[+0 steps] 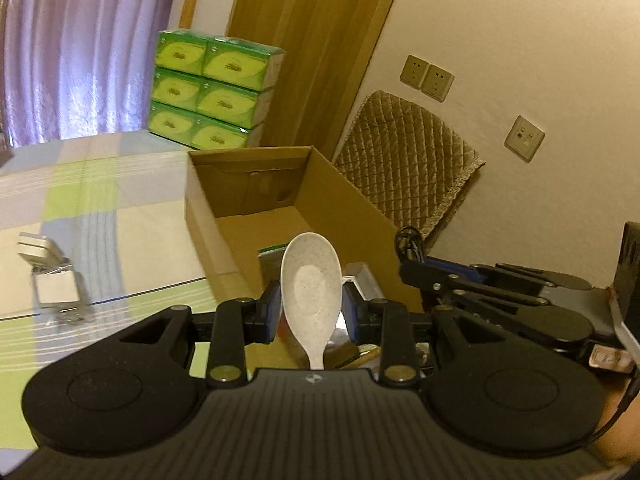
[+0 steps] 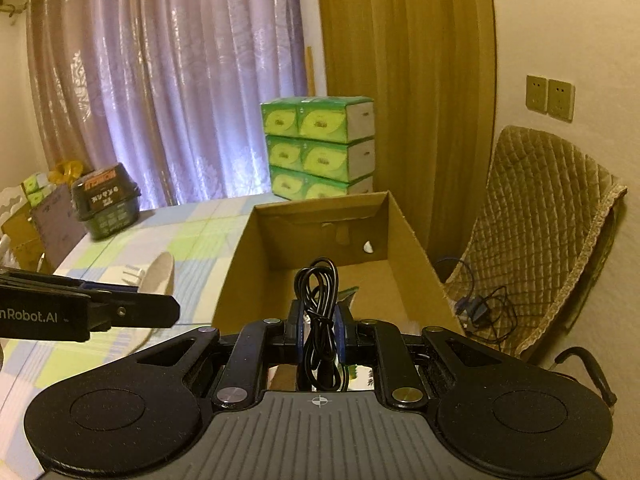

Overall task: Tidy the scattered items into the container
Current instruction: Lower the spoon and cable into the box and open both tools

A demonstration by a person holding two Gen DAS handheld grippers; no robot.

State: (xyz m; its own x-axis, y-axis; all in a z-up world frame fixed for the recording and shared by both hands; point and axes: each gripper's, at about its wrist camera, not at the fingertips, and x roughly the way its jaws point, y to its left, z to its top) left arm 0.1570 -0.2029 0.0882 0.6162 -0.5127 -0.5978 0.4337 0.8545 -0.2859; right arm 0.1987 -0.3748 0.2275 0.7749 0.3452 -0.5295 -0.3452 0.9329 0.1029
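Note:
My left gripper (image 1: pixel 311 312) is shut on a white speckled spoon (image 1: pixel 310 284), bowl pointing forward, just above the near end of an open cardboard box (image 1: pixel 332 200). A green item (image 1: pixel 272 251) and a silvery item (image 1: pixel 362 276) lie inside the box. My right gripper (image 2: pixel 319 328) is shut on a coiled black cable (image 2: pixel 318 304) and hangs over the box's (image 2: pixel 412 256) near edge. The two grippers are side by side: the right gripper (image 1: pixel 416 272) shows in the left wrist view, and the left gripper (image 2: pixel 160 312) with the spoon (image 2: pixel 159 276) shows in the right wrist view.
The box stands on a checked tablecloth (image 1: pixel 100 208). A white plug adapter (image 1: pixel 48 276) lies on the table to the left. Green tissue packs (image 2: pixel 320 144) are stacked behind the box, a black tub (image 2: pixel 106 200) at far left. A quilted chair (image 2: pixel 540 220) with a cable is on the right.

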